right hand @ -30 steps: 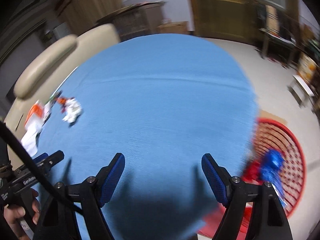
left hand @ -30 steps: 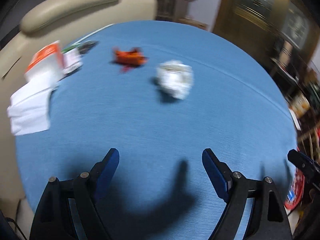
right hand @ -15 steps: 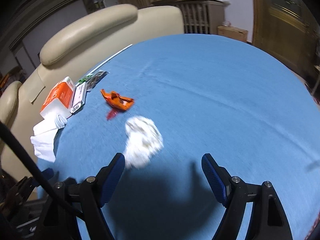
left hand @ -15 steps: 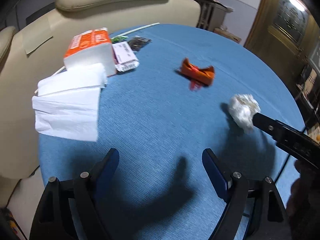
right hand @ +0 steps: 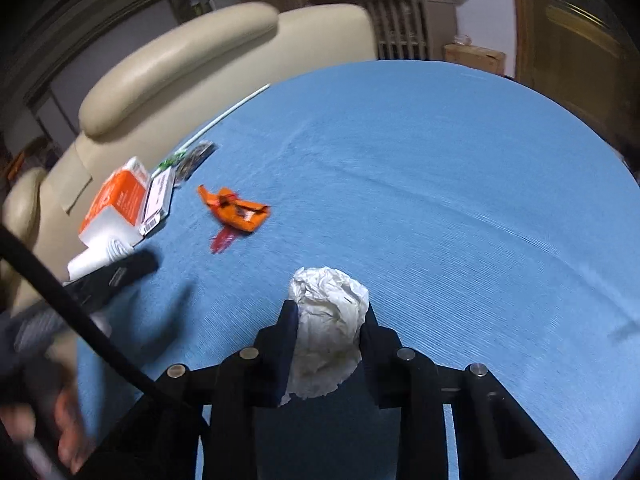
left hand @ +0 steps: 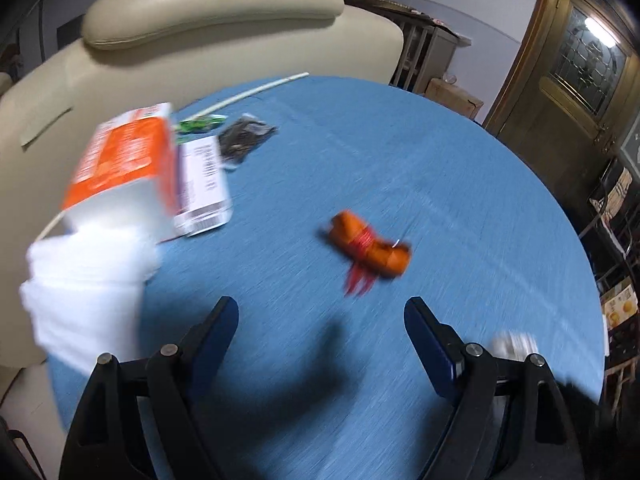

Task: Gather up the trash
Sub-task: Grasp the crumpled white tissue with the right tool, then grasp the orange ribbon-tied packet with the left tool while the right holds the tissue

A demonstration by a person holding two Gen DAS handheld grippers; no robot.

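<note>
Right gripper (right hand: pixel 328 316) clenched on crumpled tissue (right hand: pixel 326 320); left gripper (left hand: pixel 320 320) released, wrapper (left hand: pixel 370 250) ahead, blurry; soft wad probably slips when lifted.

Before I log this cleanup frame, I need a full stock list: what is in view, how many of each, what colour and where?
crumpled paper ball: 1, white, pinched between the right gripper's pads, near table edge
wrapper: 1, orange with red shreds, mid-table, lying loose
box: 1, orange and white, left side of table
flat packet: 1, white with barcode, against the box
dark packet: 1, black, beyond the flat packet
green wrapper: 1, green, beside the dark packet
tissues: a stack, white, at the table's left edge
thin stick: 1, white, far left edge
table: 1, round, blue cloth
chair: cream, behind the table
left gripper: open, empty, aimed at the wrapper
right gripper: shut on the ball
</note>
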